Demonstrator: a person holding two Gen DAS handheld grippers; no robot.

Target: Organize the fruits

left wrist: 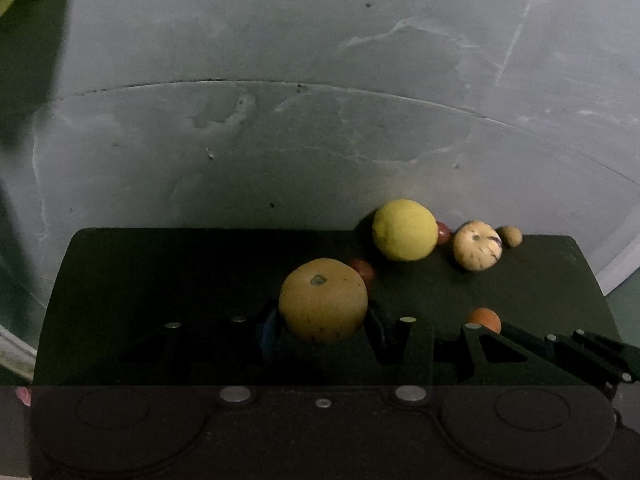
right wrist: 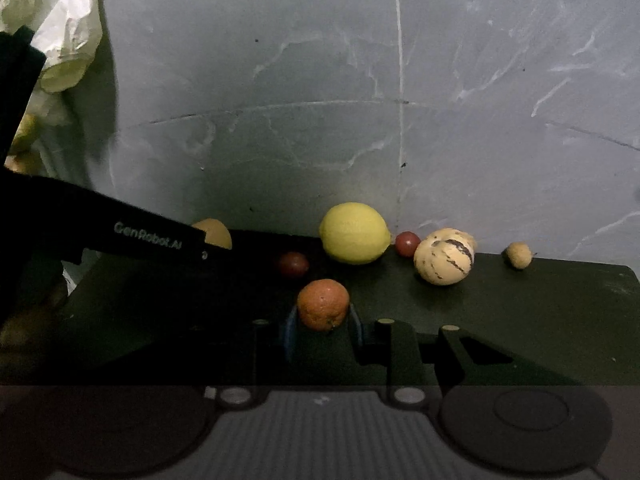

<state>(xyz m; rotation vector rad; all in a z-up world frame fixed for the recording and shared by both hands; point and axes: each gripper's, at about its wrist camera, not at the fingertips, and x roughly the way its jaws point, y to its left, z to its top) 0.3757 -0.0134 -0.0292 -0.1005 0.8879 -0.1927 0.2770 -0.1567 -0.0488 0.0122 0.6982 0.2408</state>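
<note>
The left gripper is clamped on a large yellow-brown fruit, its fingers pressing the fruit's two sides; the fruit is near round, with its stem scar facing up and slightly toward the camera. The right gripper is clamped on a small orange, also round, so no long axis shows; a dark dimple sits low on its front. Both fruits are over the near part of a dark mat lying on a grey marbled floor; whether they touch the mat cannot be told. Farther back, at the mat's far edge, a lemon lies on its side with its long axis running left to right and its nipple end pointing right. Just right of it sits a small red fruit, then a cream melon with dark stripes, its stripes running roughly crosswise in the right view and its stem end facing the camera in the left view. A small tan fruit rests apart to the right. Another dark red fruit lies between the lemon and the orange. A crumpled pale bag lies at far left.
</note>
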